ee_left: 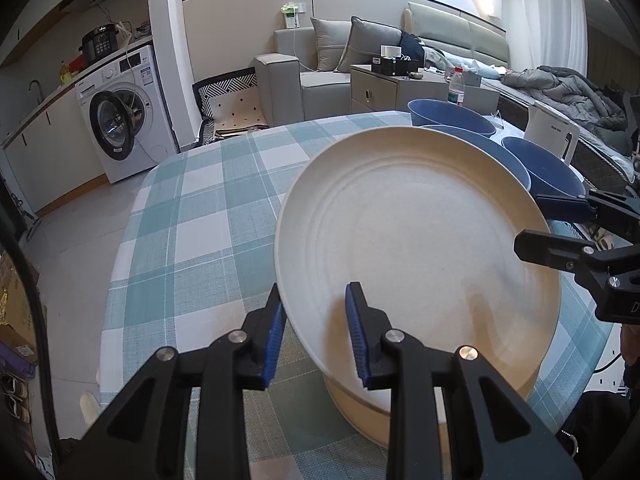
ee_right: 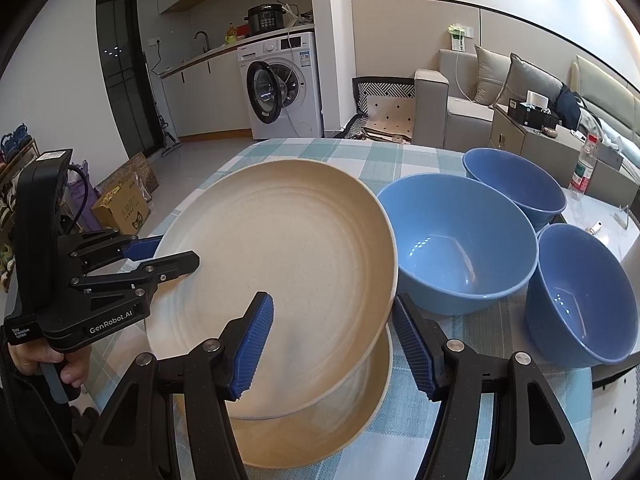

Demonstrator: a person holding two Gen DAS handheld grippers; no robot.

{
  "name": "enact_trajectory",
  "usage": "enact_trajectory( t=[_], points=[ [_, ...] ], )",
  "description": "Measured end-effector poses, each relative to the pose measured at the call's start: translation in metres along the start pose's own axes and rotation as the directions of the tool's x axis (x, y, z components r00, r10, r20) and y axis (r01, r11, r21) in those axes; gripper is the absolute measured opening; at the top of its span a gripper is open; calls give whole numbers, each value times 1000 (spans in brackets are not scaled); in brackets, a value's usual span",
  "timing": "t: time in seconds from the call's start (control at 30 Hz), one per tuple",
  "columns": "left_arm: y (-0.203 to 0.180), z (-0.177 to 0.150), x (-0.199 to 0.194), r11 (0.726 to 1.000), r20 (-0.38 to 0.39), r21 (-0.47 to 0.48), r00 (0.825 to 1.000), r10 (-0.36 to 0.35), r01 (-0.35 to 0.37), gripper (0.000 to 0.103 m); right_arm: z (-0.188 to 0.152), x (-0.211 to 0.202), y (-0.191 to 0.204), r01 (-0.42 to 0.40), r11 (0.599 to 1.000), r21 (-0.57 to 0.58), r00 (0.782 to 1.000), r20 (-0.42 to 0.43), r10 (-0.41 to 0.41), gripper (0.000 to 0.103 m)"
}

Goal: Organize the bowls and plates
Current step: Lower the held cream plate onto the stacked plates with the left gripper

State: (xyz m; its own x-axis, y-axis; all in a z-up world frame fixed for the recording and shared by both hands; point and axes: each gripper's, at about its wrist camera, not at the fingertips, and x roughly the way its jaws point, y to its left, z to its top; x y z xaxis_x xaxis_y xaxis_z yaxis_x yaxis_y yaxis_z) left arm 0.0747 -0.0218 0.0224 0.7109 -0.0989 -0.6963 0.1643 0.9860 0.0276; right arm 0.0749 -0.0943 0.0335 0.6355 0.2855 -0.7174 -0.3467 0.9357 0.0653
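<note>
A cream plate (ee_left: 420, 232) (ee_right: 280, 260) hangs tilted, its near edge low over a second cream plate (ee_right: 340, 432) (ee_left: 360, 412) that lies on the checked tablecloth. My left gripper (ee_left: 316, 340) (ee_right: 160, 254) is shut on the tilted plate's left rim, one finger above it and one below. At the plate's right rim, my right gripper (ee_right: 332, 348) (ee_left: 540, 224) stands open, one pad over the plate and one outside it, neither pressing. Three blue bowls (ee_right: 456, 248) (ee_right: 516, 188) (ee_right: 580, 296) stand upright to the right of the plates.
The round table (ee_left: 200, 220) drops off at its left and far edges. A white kettle (ee_left: 552, 132) and a water bottle (ee_right: 584, 164) stand beyond the bowls. A person's hand (ee_right: 60, 364) holds the left gripper's handle. Washing machine, sofa and boxes surround the table.
</note>
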Motion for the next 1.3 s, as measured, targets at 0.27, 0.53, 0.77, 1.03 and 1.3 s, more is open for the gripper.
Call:
enact_trajectory(
  t=[0.27,0.53,0.77,1.03,1.3],
  points=[
    [-8,-3,-1,1000,-2,20,1000,1,-1,28,-9,-5,-3,2,1000,13,1000,-1,-2,64],
    [-9,-13,-1,1000,-21,16,1000,-2,2,28,-17,-3,-2,-6,1000,16,1000,-13,6,64],
    [-9,-19,2,1000,-42,13,999,-2,3,28,-26,3,-2,-6,1000,16,1000,-30,6,64],
    [-13,-22,7,1000,-56,23,998,3,-1,29,-36,5,-3,-2,1000,25,999,-46,4,64],
    [-17,-25,10,999,-77,44,997,5,-2,29,-43,9,-5,-1,1000,30,998,-64,3,64]
  ],
)
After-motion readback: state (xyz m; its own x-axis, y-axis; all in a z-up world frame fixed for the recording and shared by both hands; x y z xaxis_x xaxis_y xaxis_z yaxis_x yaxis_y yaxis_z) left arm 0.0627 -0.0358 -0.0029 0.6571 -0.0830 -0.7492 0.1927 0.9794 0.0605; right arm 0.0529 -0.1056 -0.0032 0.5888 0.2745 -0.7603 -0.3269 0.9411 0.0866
